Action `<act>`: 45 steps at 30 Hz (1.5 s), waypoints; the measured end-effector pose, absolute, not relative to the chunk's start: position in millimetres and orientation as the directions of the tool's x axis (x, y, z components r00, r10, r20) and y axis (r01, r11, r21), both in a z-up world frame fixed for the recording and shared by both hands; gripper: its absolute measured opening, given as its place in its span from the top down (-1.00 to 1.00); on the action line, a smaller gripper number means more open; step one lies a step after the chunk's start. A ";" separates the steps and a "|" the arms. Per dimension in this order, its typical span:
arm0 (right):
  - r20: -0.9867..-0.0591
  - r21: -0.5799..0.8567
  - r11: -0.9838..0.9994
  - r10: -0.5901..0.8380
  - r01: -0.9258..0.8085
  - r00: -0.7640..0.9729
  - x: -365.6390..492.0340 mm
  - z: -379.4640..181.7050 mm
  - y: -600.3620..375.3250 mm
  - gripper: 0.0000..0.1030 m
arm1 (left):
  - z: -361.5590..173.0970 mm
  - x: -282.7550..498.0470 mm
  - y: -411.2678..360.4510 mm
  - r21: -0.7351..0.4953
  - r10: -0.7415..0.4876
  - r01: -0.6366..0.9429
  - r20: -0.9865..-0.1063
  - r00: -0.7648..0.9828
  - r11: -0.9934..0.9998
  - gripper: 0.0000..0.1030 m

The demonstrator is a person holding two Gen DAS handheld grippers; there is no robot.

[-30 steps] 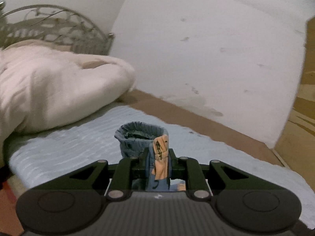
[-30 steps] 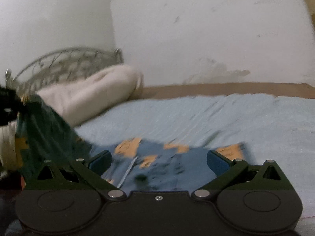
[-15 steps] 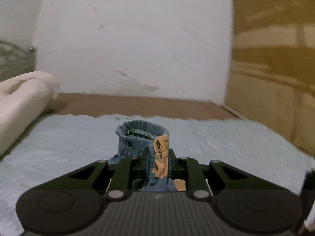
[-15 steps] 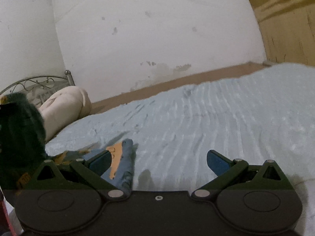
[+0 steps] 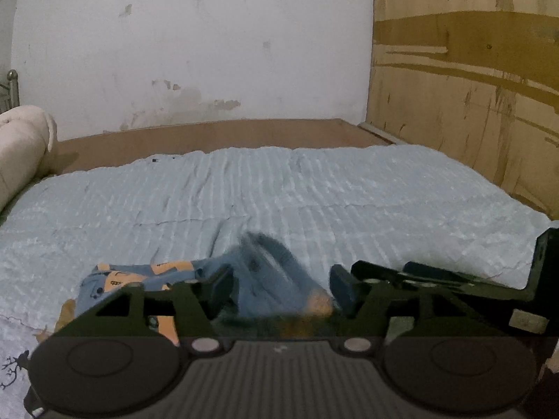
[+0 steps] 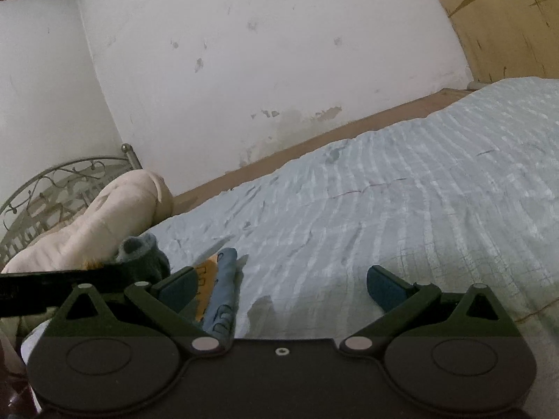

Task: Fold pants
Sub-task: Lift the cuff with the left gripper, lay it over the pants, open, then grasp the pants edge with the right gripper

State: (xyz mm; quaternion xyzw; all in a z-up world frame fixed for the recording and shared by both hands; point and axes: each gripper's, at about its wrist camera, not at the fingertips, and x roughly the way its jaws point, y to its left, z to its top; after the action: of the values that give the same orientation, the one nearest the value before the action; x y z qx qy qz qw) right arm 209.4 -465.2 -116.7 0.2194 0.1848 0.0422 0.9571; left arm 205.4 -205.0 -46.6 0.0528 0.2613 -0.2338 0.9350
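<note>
The pants (image 5: 139, 274) are small, blue with orange patches, and lie bunched on the light blue bedspread (image 5: 279, 188). In the left wrist view my left gripper (image 5: 281, 284) is open; a blurred bunch of the blue cloth (image 5: 276, 279) lies loose between its fingers. The right gripper's black frame (image 5: 454, 279) shows just to its right. In the right wrist view my right gripper (image 6: 281, 282) is open and empty over the bedspread (image 6: 384, 209). A folded edge of the pants (image 6: 222, 289) lies by its left finger, and the left gripper (image 6: 52, 288) crosses at far left.
A cream pillow (image 6: 104, 220) lies at the head of the bed by a metal headboard (image 6: 45, 188). A white wall (image 5: 192, 52) runs behind the bed, and a wooden panel (image 5: 471, 87) stands at the right. A brown bed edge (image 5: 209, 136) borders the bedspread.
My left gripper has opened and let go of the pants, which dropped onto the bed. It swung right, away from the pillow. My right gripper stayed open.
</note>
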 end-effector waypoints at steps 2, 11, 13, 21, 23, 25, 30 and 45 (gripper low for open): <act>-0.333 0.442 0.897 0.166 -0.002 0.928 209.8 -117.6 -466.1 -0.99 | -43.0 200.3 -200.6 -0.023 -0.404 0.457 -0.508 0.761 0.889 -0.54; -0.332 0.458 0.889 0.171 0.000 0.928 208.1 -117.8 -468.6 -0.99 | -1.1 199.3 -140.1 -0.034 -0.282 0.306 -0.493 0.823 0.951 -0.94; -0.331 0.460 0.888 0.171 0.001 0.928 207.8 -118.4 -469.0 -0.99 | 12.0 199.6 -119.2 -0.009 -0.237 0.267 -0.490 0.839 0.964 -0.99; -0.352 0.448 0.894 0.161 0.014 0.922 211.1 -117.5 -466.0 -0.99 | 0.6 189.9 -65.3 -0.013 -0.127 0.141 -0.535 0.835 0.990 -0.99; -0.358 0.442 0.897 0.158 0.018 0.920 211.7 -117.1 -464.9 -0.99 | -15.5 190.0 -58.6 -0.062 -0.133 0.119 -0.564 0.815 0.991 -0.99; -0.362 0.440 0.898 0.156 0.021 0.919 211.7 -117.0 -464.4 -0.99 | -31.3 192.0 -54.0 -0.109 -0.140 0.093 -0.602 0.786 0.990 -0.99; -0.371 0.435 0.899 0.138 0.041 0.918 205.4 -114.8 -460.5 -0.99 | -60.2 189.0 -47.8 -0.191 -0.181 0.073 -0.640 0.747 0.979 -0.99; -0.423 0.364 0.930 0.202 -0.038 0.884 194.0 -73.3 -398.7 -0.99 | -65.0 142.3 -43.8 -0.170 -0.268 0.210 -0.501 0.823 0.963 -0.99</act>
State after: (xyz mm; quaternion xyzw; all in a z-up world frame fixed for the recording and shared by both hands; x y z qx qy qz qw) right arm 194.0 -398.7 -73.3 0.1755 0.2329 0.0628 0.9545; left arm 142.3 -43.8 -65.0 -0.0537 0.2697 -0.1252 0.9532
